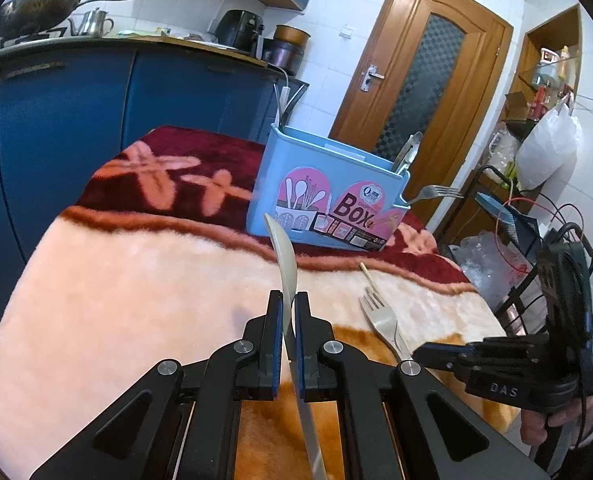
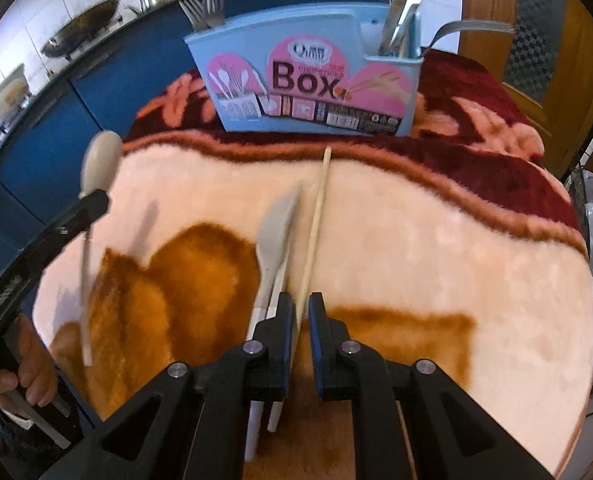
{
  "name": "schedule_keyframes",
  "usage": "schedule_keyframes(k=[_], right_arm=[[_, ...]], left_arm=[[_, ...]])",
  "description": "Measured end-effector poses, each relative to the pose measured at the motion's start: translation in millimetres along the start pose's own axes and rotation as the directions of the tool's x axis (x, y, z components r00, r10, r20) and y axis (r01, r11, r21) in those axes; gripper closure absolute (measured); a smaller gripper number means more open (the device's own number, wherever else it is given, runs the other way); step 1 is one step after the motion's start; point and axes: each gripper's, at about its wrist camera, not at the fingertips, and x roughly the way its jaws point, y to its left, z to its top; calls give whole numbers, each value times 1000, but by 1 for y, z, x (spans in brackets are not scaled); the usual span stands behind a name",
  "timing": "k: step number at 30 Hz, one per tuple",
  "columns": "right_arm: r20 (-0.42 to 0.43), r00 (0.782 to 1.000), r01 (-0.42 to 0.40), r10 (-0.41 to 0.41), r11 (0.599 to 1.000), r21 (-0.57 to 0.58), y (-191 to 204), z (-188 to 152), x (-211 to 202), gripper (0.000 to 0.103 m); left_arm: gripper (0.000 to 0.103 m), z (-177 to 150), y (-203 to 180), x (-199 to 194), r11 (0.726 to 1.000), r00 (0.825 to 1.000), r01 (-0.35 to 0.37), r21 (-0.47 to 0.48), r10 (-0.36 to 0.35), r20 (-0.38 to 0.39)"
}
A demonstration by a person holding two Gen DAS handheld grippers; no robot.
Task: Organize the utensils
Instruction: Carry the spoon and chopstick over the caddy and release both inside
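A light blue utensil box (image 1: 328,184) (image 2: 304,76) stands at the far side of the blanket-covered table (image 2: 436,260), with metal forks (image 2: 204,8) and other cutlery upright in it. My left gripper (image 1: 289,296) is shut on a pale plastic spoon (image 1: 286,256), held off the table with its bowl toward the box. That spoon (image 2: 100,168) shows at the left of the right wrist view. My right gripper (image 2: 302,300) points down at the blanket, its jaws closed around a wooden chopstick (image 2: 316,216). A pale fork (image 2: 274,236) (image 1: 380,320) and another pale utensil lie just left of the chopstick, partly under the left finger.
Blue kitchen cabinets (image 1: 76,120) with a wok (image 1: 36,12) on the counter run behind the table. A wooden door (image 1: 420,80) is behind the box. A black wire rack (image 1: 508,208) with bags stands past the table's right edge. A person's hand (image 2: 32,376) holds the left gripper's handle.
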Motion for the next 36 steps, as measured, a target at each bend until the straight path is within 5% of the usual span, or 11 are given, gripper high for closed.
schedule_keyframes(k=[21,27,36], right_arm=[[-92,995,-39,38,999,-14,-4,55,27,95],[46,992,-117,114,992,57,-22,39,4,97],[349,920,-214,178,974,69,-40,22,-51,97]], left_arm=[[98,2,3,0,1000,1000,-4,5,4,-1],[98,5,-2,0,1000,1000,3,12,-3,4],[98,26,-16,-4,998,997,12,57,-16,81]])
